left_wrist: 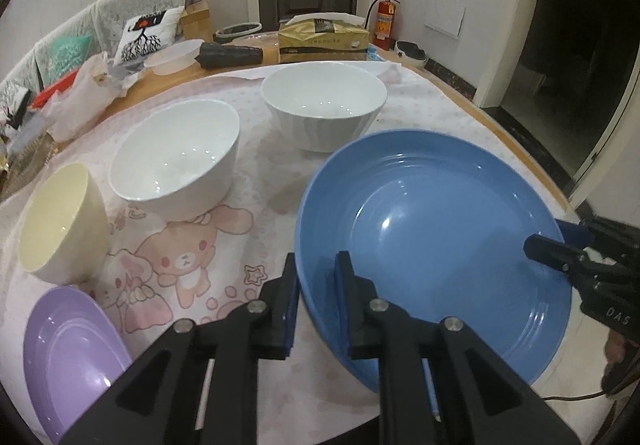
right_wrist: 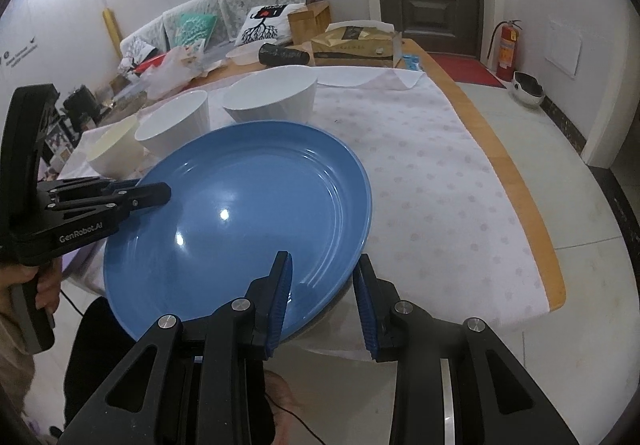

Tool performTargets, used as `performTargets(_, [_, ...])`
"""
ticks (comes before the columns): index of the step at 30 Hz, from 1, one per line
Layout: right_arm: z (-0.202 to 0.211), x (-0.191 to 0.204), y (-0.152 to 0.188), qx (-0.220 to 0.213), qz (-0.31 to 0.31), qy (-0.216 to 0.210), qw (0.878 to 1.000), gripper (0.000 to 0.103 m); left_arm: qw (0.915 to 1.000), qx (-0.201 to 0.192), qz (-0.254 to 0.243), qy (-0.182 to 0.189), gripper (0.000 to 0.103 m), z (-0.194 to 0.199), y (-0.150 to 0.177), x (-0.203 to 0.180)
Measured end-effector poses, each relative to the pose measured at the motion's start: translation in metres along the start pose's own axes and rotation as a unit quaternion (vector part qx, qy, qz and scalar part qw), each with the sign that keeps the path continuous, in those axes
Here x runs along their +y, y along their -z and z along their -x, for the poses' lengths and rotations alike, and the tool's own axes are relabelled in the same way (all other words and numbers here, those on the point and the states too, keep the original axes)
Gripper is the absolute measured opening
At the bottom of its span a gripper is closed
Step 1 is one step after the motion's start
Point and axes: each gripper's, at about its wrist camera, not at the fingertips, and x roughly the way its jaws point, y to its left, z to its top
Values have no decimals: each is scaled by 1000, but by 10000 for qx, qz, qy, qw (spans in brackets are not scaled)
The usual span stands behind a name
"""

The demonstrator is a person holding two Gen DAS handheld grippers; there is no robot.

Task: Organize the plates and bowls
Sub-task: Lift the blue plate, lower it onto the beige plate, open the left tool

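A large blue plate (left_wrist: 432, 245) is tilted above the table's near edge. My left gripper (left_wrist: 316, 269) is shut on its near rim, one finger over and one under. My right gripper (right_wrist: 322, 273) straddles the opposite rim (right_wrist: 352, 205) with its fingers still apart; in the left wrist view it shows at the plate's right edge (left_wrist: 548, 249). Two white bowls (left_wrist: 180, 157) (left_wrist: 324, 105), a cream bowl (left_wrist: 60, 221) and a purple plate (left_wrist: 68, 357) sit on the cartoon tablecloth (left_wrist: 192, 265) to the left.
A tissue box (left_wrist: 324, 39), a dark roll (left_wrist: 230, 55), a white container (left_wrist: 176, 57) and plastic bags (left_wrist: 84, 93) crowd the far side of the table. The table's right wooden edge (right_wrist: 520, 181) borders tiled floor. A fire extinguisher (right_wrist: 506, 49) stands by the door.
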Motion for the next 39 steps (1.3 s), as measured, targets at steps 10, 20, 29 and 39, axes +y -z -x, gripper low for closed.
performTargets(10, [-9,12,-1,227,321,218,9990,28,9990,-4,-317,-315,15,-5,2,-5])
performTargets(20, [-12,15,-3,310,431,357,9980,29,9984,61,-414,-372,14,-12,5,-7])
performTargets(29, [-11,13,-3,308,431,430,9977,30,9986,-11,-393,-361,16,-8,3,-6])
performTargets(39, [13,26,-12,33,520,393,9979,36,9993,-357,20,-97,27,26,5,16])
